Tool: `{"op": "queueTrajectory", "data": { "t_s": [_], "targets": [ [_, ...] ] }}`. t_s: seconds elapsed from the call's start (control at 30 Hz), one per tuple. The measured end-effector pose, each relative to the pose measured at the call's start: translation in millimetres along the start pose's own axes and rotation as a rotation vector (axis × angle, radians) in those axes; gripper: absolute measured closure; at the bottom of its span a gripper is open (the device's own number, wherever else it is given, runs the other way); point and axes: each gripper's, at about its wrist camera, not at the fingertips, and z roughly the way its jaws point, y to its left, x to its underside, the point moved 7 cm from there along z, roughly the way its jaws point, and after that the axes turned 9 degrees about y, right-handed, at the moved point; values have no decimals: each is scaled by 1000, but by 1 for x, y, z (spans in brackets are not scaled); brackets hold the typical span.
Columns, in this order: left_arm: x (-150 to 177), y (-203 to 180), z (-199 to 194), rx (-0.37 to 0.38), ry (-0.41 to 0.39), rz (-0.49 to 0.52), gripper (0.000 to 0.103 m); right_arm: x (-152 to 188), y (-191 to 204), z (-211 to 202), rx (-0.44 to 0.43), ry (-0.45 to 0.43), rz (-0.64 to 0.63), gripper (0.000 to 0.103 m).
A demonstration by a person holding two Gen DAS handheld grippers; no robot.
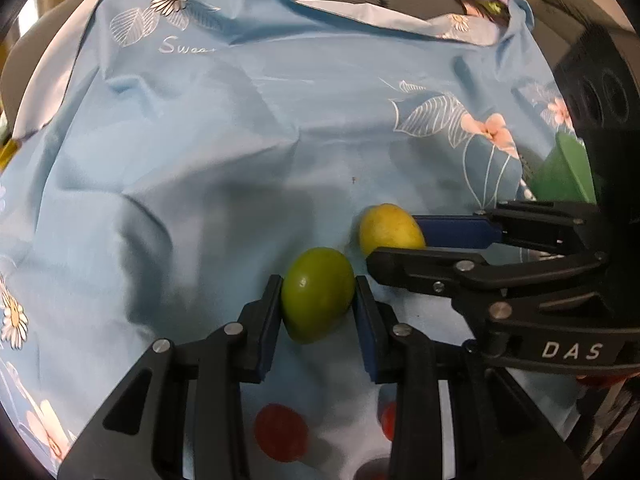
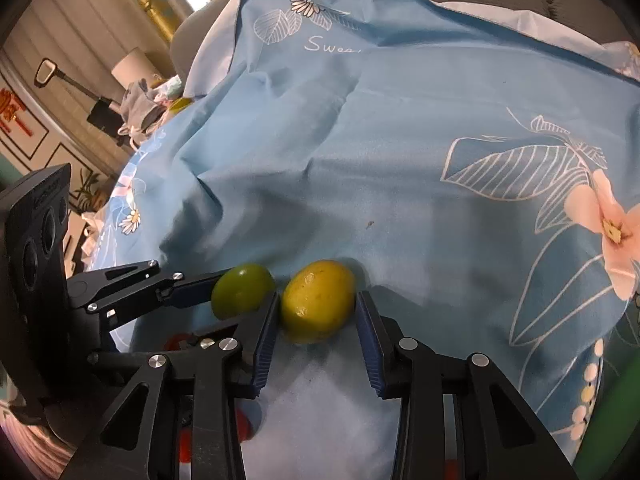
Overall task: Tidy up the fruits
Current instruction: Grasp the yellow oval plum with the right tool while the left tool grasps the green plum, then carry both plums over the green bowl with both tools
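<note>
Fruits sit in both tongs at once. From the left wrist view, the left tongs (image 1: pixel 316 300) are clenched on a green fruit (image 1: pixel 317 294), both blue pads touching its sides, over the blue floral cloth (image 1: pixel 240 128). Just right of them the right tongs (image 1: pixel 416 240) reach in around a yellow fruit (image 1: pixel 390 229). Red fruits (image 1: pixel 281 438) lie below, between the tong arms. From the right wrist view, the right tongs (image 2: pixel 317 312) grasp the yellow fruit (image 2: pixel 318 301), the left pad pressing it, the right pad touching or nearly so; the green fruit (image 2: pixel 243 290) is just to their left. The step looks like a paired pickup; next, lifting both clear and carrying them to a sorting spot, perhaps the green container (image 1: pixel 564 176) beyond the right tongs.
</note>
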Motion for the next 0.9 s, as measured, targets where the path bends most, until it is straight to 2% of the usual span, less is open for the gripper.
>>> {"op": "queueTrajectory", "data": {
  "t_s": [0.2,0.37,0.67,0.9],
  "targets": [
    [9,5,-13,14,-7,-53,69,4,2,-13,-4,-39,14,64],
    [20,3,-41,-3,-50,-95,69,16,8,-40,-9,-86,3,64],
    [58,-10,-94,-46,-137,-156,69,60,22,-86,-6,-160,-3,64],
    [82,-31,-121,-58,-171,-149,69,93,32,-119,-14,-207,-5,64]
  ]
}}
